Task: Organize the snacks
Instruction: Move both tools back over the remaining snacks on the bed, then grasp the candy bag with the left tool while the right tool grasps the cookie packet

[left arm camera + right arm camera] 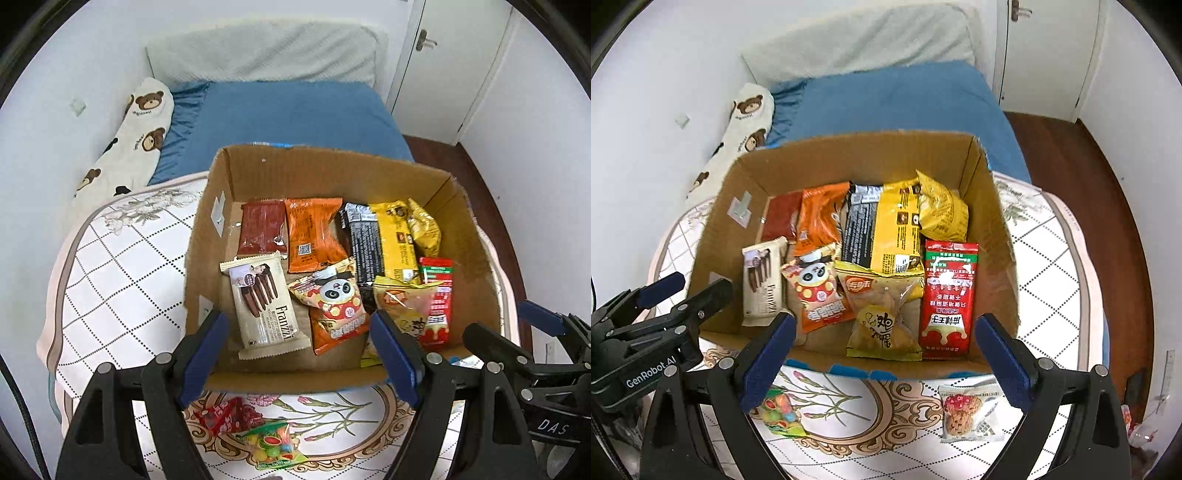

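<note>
An open cardboard box [476, 236] [716, 229] stands on a patterned cushion and holds several snack packs: a white Franzzi wafer pack [267, 306] [762, 282], a panda pack [338, 299] [816, 288], orange, yellow and black packs, and a red sachet [947, 299]. My left gripper [299, 354] is open and empty above the box's near wall. My right gripper [886, 354] is open and empty at the near wall. On the cushion in front lie a red candy [221, 415], a bag of coloured sweets [273, 445] [779, 410] and a cookie pack [967, 411].
The cushion [122, 266] [1049, 266] lies on a bed with a blue sheet [288, 114]. A bear-print pillow [136, 136] leans on the left wall. A white door [454, 62] and dark wooden floor [1082, 177] are at the right.
</note>
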Action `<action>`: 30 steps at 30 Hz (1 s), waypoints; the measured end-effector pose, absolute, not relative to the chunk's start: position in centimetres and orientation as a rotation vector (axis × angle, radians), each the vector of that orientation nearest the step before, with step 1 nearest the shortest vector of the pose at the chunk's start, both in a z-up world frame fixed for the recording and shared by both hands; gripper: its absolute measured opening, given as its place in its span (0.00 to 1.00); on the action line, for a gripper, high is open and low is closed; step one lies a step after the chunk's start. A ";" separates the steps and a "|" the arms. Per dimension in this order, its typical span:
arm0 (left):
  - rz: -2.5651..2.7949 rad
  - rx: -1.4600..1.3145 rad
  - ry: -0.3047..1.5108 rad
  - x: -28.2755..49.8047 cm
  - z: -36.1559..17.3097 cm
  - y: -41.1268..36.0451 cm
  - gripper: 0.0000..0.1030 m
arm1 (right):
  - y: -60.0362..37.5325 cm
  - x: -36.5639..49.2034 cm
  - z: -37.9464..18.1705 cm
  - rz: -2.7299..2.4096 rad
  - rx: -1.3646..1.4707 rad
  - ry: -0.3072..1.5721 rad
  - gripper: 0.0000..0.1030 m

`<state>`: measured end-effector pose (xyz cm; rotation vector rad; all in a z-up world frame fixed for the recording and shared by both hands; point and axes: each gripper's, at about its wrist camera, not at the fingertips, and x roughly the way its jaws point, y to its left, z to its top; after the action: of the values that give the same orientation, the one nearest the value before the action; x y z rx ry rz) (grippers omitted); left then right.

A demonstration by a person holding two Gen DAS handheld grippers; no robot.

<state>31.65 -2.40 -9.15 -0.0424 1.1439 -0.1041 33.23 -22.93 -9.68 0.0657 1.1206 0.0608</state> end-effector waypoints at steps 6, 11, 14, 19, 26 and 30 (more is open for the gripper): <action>-0.107 -0.051 1.095 29.3 -6.8 -2.2 0.76 | -22.7 30.6 -7.6 0.083 0.098 1.074 0.97; -0.080 -0.059 1.153 25.4 -9.3 -1.7 0.76 | -23.5 26.7 -10.1 0.094 0.127 1.129 0.97; -0.056 -0.054 1.246 23.1 -13.3 -1.2 0.76 | -24.6 24.2 -14.7 0.078 0.171 1.236 0.97; 0.017 -0.083 1.472 19.7 -22.5 0.5 0.76 | -26.2 20.4 -25.2 0.009 0.225 1.456 0.97; 0.086 -0.153 1.592 18.7 -28.1 2.0 0.76 | -26.1 19.6 -33.0 -0.055 0.226 1.554 0.99; 0.100 -0.168 1.611 19.3 -29.0 2.1 0.76 | -25.6 20.3 -34.4 -0.096 0.214 1.582 1.00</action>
<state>19.28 2.06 -29.00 -0.1682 1.6108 0.0999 20.35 -25.56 -34.44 0.2144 1.5815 -0.0960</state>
